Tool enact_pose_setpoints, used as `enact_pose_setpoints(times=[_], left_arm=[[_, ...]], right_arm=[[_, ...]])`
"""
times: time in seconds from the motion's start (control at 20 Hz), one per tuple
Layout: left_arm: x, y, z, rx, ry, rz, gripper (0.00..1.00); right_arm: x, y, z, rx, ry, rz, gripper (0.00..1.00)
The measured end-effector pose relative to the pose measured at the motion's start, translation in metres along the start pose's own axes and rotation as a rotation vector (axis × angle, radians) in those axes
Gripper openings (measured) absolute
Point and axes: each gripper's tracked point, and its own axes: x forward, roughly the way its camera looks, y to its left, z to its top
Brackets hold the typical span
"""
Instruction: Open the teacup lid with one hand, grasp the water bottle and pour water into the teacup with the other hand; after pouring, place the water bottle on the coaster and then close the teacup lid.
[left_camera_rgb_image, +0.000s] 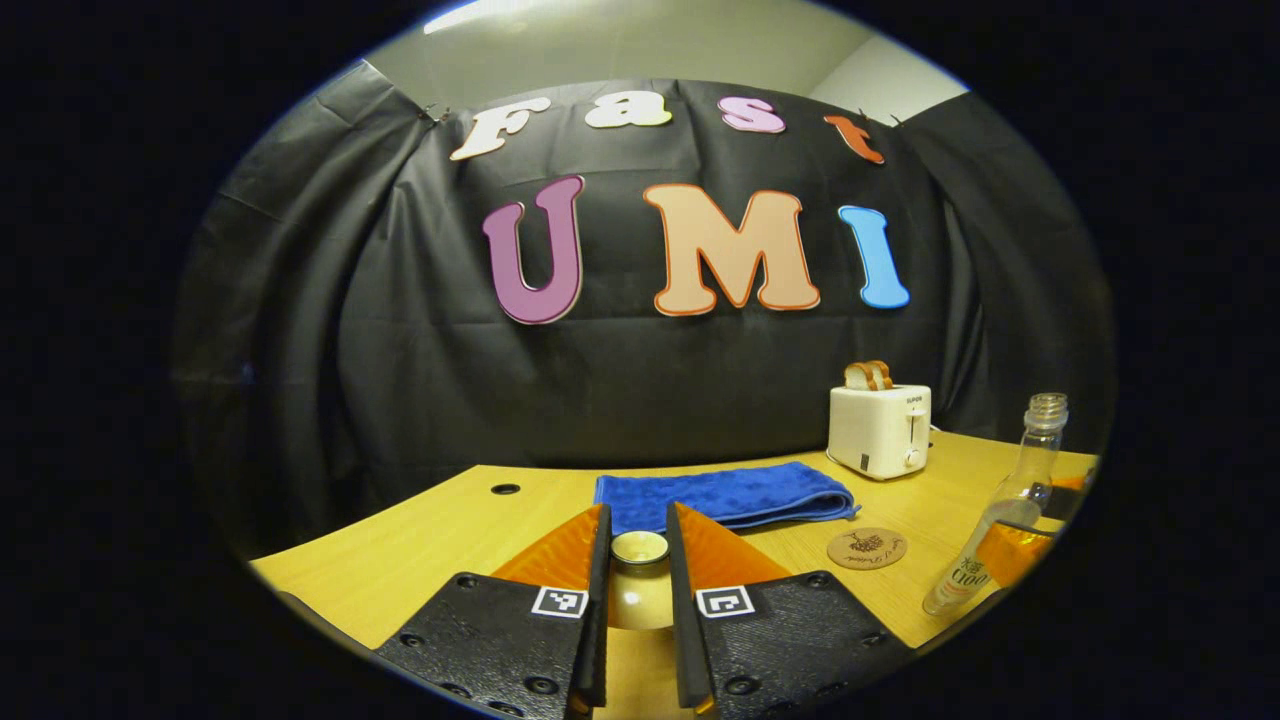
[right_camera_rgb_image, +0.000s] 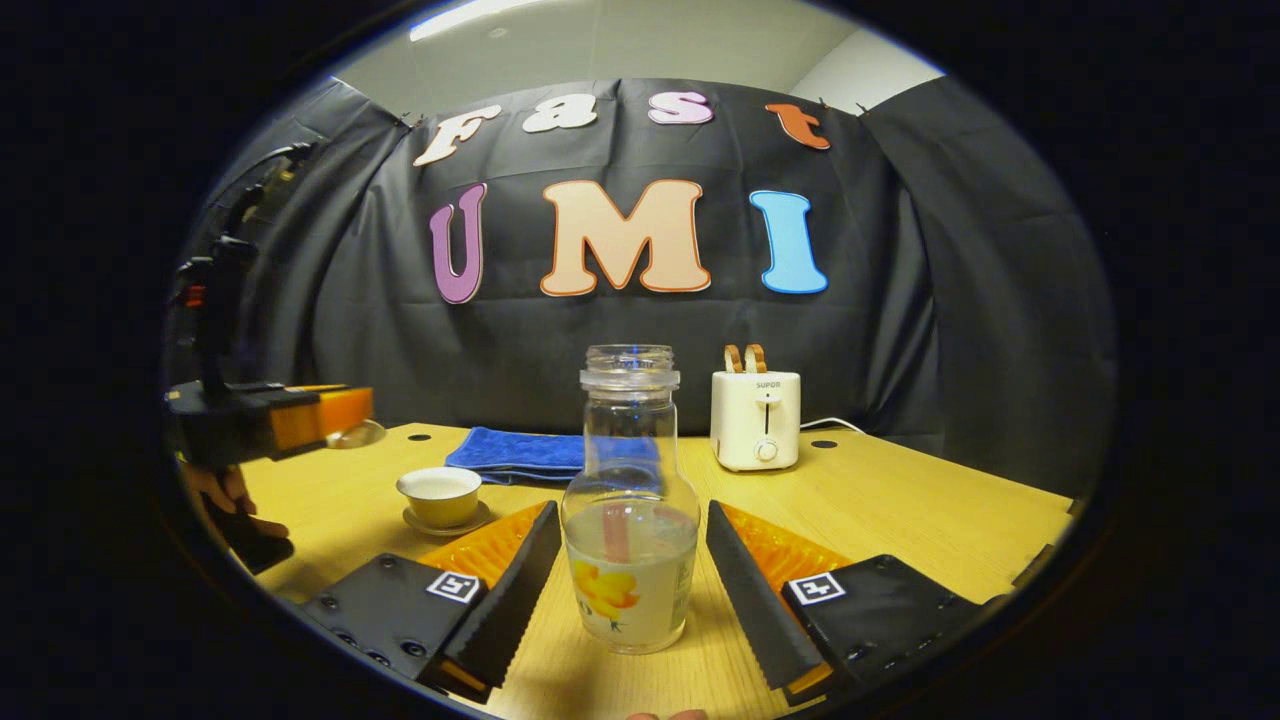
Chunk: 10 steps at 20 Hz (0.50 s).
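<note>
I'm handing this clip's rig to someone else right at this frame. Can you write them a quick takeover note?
Left gripper: shut on the teacup lid, held up off the table, left of the teacup.
Right gripper: open, jaws either side of the water bottle with gaps showing; no grip yet.
Teacup sits uncovered on its saucer on the table. Bottle stands upright, uncapped, partly filled. Coaster lies bare beside the blue towel.
Done: lid off.
Left: grasp bottle, pour into teacup, set bottle on coaster, put lid back.

Clear glossy glass water bottle (right_camera_rgb_image: 629, 500), smooth wood-grain table (right_camera_rgb_image: 900, 520), plush blue cloth (left_camera_rgb_image: 725, 495) (toaster (right_camera_rgb_image: 755, 420) looks glossy plastic).
</note>
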Motion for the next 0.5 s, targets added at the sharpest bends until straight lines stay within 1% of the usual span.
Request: enact_pose_setpoints(times=[0.2,0.3,0.35,0.4,0.5], left_arm=[[-0.020,0.014,0.013,0.001,-0.048,0.024,0.24],[-0.028,0.017,0.008,-0.007,-0.043,0.023,0.24],[-0.033,0.018,0.003,-0.014,-0.032,0.019,0.23],[-0.037,0.021,-0.002,-0.024,-0.027,0.015,0.24],[-0.043,0.028,-0.009,-0.040,-0.023,0.017,0.25]], right_arm=[[0.012,-0.003,0.002,-0.012,-0.014,-0.022,0.95],[0.018,0.001,0.001,-0.017,-0.010,-0.014,0.92],[0.021,0.002,0.000,-0.016,-0.005,-0.006,0.92],[0.020,0.005,-0.001,-0.014,-0.002,-0.003,0.92],[0.023,0.006,0.001,-0.023,-0.002,0.002,0.84]])
